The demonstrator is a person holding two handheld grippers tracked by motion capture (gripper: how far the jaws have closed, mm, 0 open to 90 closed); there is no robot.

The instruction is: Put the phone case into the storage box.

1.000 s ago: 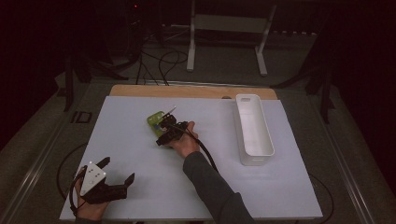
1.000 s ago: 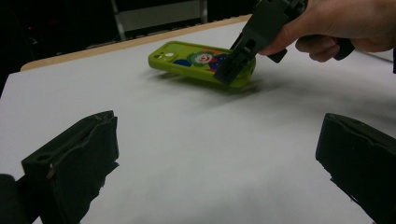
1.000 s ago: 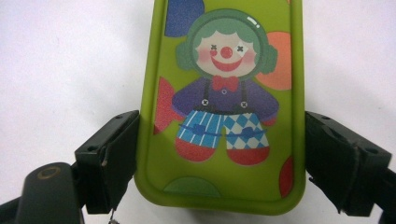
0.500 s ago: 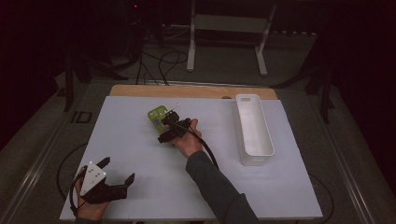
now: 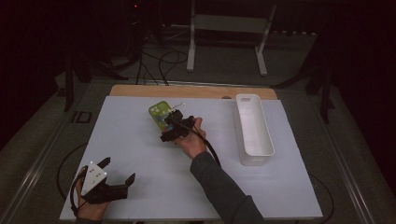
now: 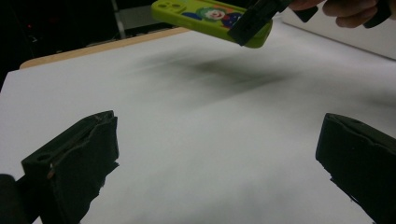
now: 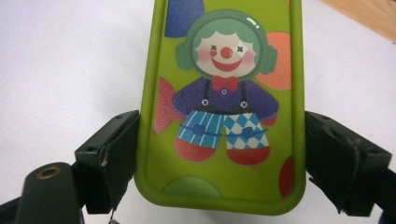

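A lime-green phone case [image 7: 224, 93] printed with a clown sits between the jaws of my right gripper [image 7: 219, 161], which is shut on its two long edges. In the high view the case [image 5: 158, 112] is at the table's middle back, with the right gripper [image 5: 168, 123] just behind it in a hand. From the left gripper view the case [image 6: 210, 16] hangs a little above the white sheet, casting a shadow. My left gripper [image 5: 117, 173] rests at the near left corner. Its jaws are wide open [image 6: 219, 158] with nothing between them.
A long white tray [image 5: 254, 156] stands at the right side of the white sheet [image 5: 140, 154]. A wooden table edge [image 5: 187, 91] runs along the back. Cables and a metal stand [image 5: 191, 46] are on the floor beyond.
The right gripper has carried the phone case slightly farther back and to the right. The left gripper has stayed in place.
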